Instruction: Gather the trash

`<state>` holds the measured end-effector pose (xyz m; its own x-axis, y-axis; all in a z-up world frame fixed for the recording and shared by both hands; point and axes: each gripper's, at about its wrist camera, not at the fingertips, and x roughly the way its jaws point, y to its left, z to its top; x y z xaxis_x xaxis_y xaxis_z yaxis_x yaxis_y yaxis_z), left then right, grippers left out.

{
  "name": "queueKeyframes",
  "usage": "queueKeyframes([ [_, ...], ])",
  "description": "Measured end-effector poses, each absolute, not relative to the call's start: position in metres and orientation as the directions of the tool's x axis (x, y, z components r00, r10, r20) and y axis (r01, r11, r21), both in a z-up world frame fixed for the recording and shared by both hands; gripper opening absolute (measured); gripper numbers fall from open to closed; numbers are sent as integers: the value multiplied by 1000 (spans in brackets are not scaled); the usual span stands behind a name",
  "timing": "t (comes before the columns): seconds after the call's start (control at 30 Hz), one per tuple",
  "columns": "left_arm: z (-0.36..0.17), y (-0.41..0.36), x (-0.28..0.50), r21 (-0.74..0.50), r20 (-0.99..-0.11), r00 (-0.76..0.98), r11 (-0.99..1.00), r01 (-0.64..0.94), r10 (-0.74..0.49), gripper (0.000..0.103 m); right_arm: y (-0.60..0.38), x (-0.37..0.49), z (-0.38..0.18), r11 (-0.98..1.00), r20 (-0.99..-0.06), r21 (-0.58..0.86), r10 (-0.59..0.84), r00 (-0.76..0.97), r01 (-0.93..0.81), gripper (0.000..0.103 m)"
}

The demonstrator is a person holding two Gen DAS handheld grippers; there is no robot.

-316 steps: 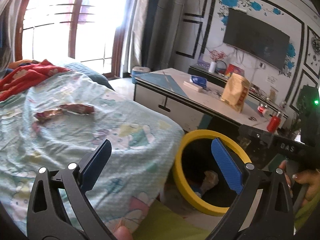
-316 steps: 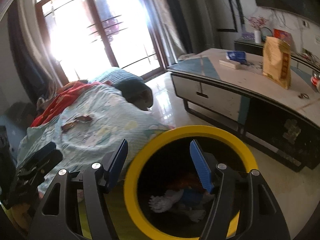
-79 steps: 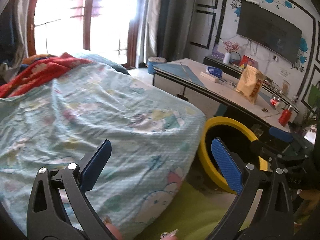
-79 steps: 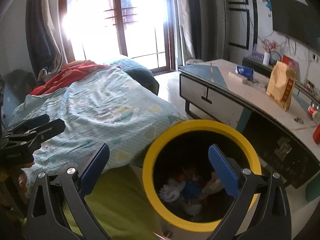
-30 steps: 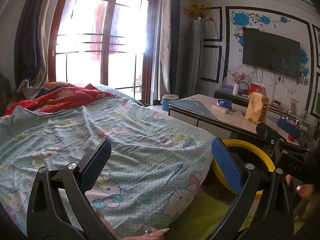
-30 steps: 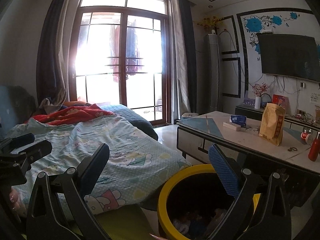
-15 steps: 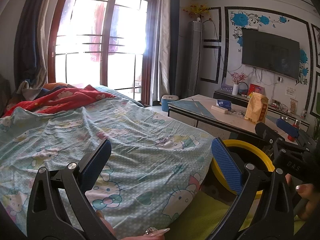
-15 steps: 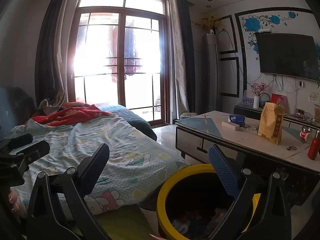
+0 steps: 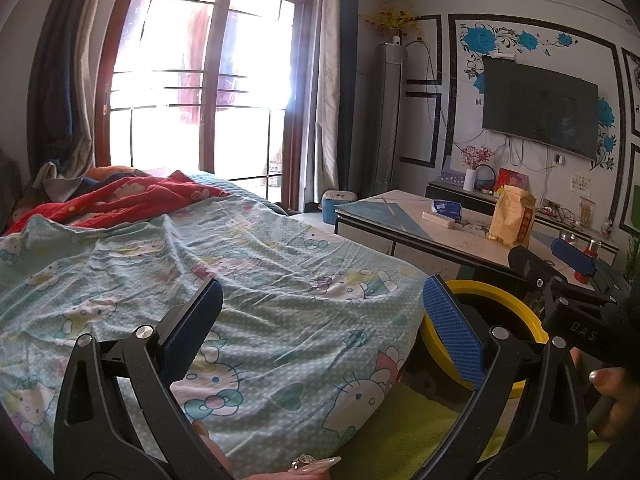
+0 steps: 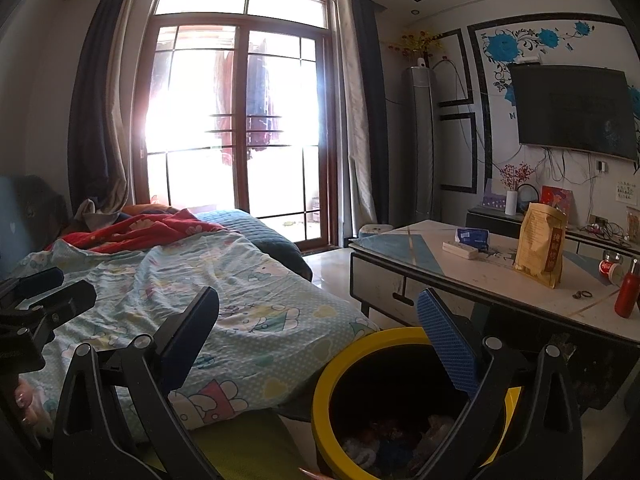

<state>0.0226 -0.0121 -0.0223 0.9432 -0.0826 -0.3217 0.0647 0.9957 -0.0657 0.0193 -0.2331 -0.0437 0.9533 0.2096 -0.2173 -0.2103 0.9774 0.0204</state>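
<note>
A black bin with a yellow rim [image 10: 344,360] stands on the floor beside the bed; crumpled trash [image 10: 384,446] lies in its bottom. The rim also shows in the left wrist view [image 9: 496,292]. My left gripper [image 9: 320,312] is open and empty above the light blue cartoon bedsheet [image 9: 256,280]. My right gripper [image 10: 318,320] is open and empty, held over the bed's corner and the bin. The right gripper also shows at the right of the left wrist view [image 9: 560,264]. I see no wrapper on the sheet.
A low table [image 10: 500,276] stands right of the bin with a yellow paper bag [image 10: 540,244], a blue packet [image 10: 472,236] and a red bottle [image 10: 626,294]. A red blanket [image 9: 132,196] lies at the bed's far end. A wall TV [image 9: 536,116] and glass doors [image 10: 236,136] are behind.
The brown wrappers seen on the sheet 10.5 s ago are gone from it. Both grippers have risen from pointing down at bed and bin to level; in the last second they barely move.
</note>
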Motion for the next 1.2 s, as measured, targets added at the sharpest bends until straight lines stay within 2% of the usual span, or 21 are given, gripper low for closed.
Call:
queueKeyframes([
  [0.67,-23,-14,23,-69,-330,939,995,74,-92,92,-244,18,-45,980,-223,30,200,954,-199,97],
  [0.97,-20,-6,25,-80,-334,939,995,62,-86,92,-231,16,-27,969,-179,-3,244,953,-249,97],
  [1.1,-6,41,25,-143,-362,932,988,-52,-4,92,-197,36,-8,933,-230,47,358,905,-357,97],
  [1.2,-6,108,16,-105,-424,884,959,-263,196,92,-136,61,1,863,-326,117,500,802,-491,97],
])
